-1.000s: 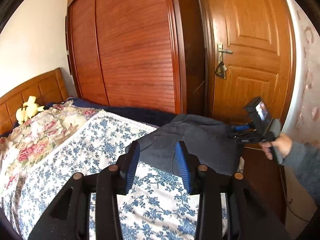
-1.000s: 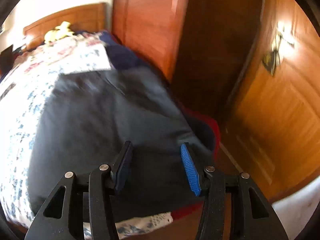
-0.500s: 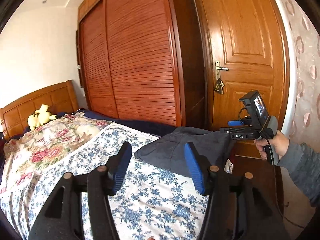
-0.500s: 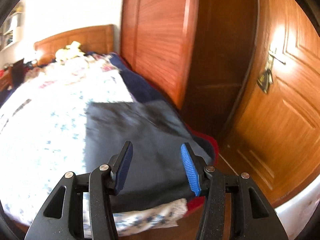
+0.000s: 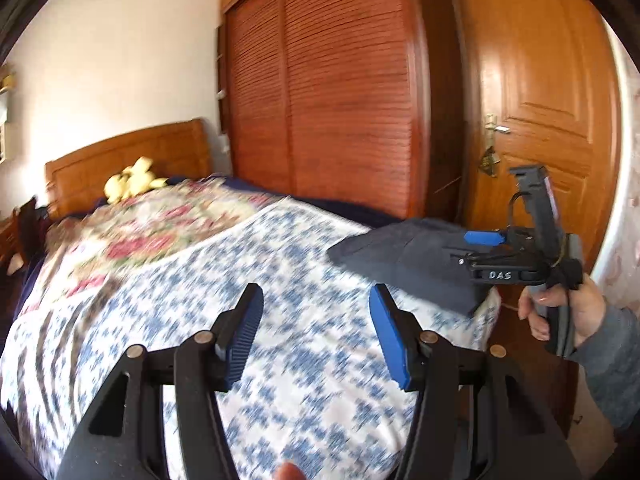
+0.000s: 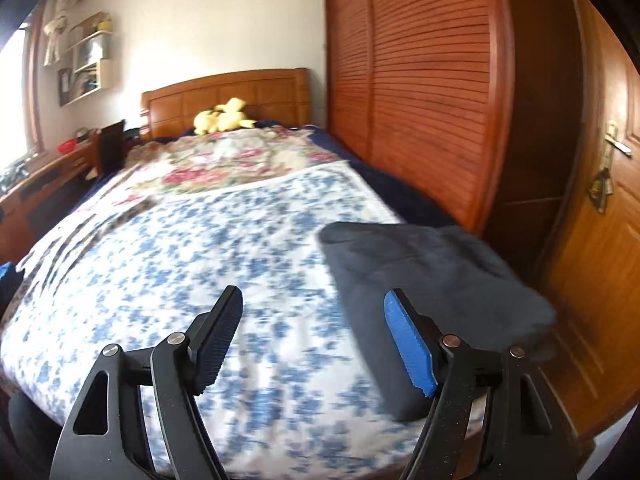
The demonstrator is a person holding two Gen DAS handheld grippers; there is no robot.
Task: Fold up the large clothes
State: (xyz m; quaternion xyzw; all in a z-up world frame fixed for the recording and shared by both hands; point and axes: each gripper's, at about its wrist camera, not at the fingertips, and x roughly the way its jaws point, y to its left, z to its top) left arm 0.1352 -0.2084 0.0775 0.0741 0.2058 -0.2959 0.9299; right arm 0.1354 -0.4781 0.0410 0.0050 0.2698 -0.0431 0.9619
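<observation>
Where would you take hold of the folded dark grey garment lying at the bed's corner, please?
Probably the folded dark grey garment is best gripped at its near edge, which hangs past the corner of the blue floral bedspread. Come from the foot of the bed with the right gripper, jaws open, one above and one below.

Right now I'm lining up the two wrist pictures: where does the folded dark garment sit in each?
Left wrist view: the folded dark garment lies right of centre at the bed's near corner, partly behind the right hand-held gripper.
Right wrist view: it fills the lower right, behind the blue pad.
Shared landmark: the yellow plush toy by the headboard.
</observation>
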